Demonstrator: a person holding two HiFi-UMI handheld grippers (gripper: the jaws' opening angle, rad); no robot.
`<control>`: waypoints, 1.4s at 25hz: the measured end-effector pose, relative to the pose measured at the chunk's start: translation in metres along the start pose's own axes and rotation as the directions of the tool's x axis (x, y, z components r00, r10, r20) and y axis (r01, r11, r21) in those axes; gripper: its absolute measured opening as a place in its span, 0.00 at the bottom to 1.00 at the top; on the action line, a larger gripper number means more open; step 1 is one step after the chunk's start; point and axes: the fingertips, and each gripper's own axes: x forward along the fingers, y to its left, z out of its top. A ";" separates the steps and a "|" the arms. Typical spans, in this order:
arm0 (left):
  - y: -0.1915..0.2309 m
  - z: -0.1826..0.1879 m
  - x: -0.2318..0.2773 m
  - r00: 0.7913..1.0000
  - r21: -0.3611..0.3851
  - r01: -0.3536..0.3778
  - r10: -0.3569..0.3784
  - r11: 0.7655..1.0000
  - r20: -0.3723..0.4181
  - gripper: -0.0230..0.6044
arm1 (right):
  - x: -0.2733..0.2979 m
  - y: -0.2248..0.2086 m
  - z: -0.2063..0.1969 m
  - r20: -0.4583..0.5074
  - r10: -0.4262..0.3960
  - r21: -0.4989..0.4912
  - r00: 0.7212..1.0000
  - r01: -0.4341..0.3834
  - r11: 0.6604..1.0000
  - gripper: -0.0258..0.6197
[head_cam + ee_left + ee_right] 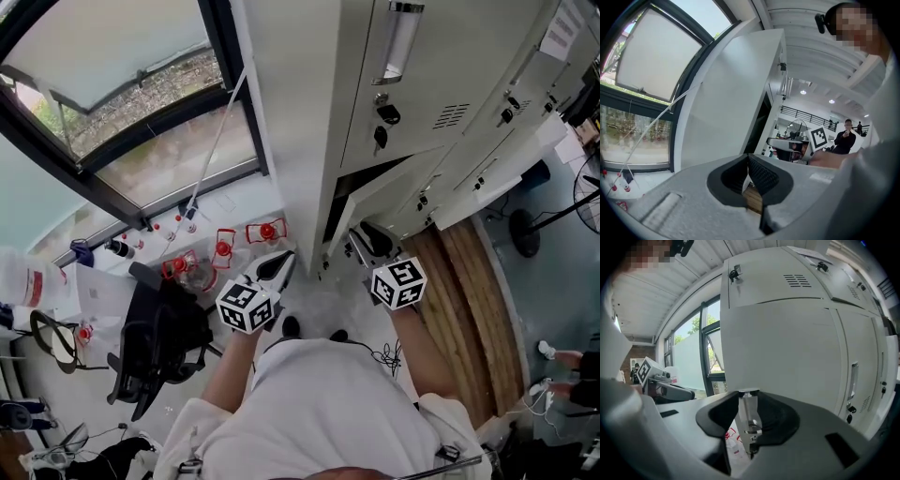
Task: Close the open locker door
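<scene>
Looking down from the head view, the locker door (380, 204) is on the bottom row of the grey lockers (441, 84) and it's swung open towards the person, with a dark gap showing behind its top edge. It sits right in front of the right tool (361, 246).

The right gripper view shows that tool's jaws closed onto a shiny metal strip (750, 416) that hangs at the door's edge. It looks like the handle, but I can't say for sure. The white door panel fills most of that view.

The left tool (279, 267) is just beside the right one, a bit to the left, near the side wall of the locker block. Its jaws are pressed together at the tips with nothing between them, and you only see a bit of wooden floor through the gap.

Off to the left there's a big window (112, 94), some red-capped bottles (267, 231) on the floor below it, and a black chair (155, 347).
</scene>
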 end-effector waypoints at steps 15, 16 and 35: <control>0.017 0.008 0.000 0.999 -0.011 -0.046 0.046 0.999 0.024 0.06 | 0.035 -0.006 0.007 -0.014 0.021 -0.007 1.000 -0.021 1.000 0.23; 0.018 0.008 0.000 0.999 -0.013 -0.048 0.049 0.999 0.024 0.06 | 0.036 -0.007 0.008 -0.014 0.021 -0.007 1.000 -0.021 1.000 0.23; 0.011 0.004 0.005 1.000 -0.005 -0.008 0.008 1.000 0.004 0.06 | 0.009 -0.012 0.010 -0.015 -0.019 0.035 1.000 0.019 0.999 0.23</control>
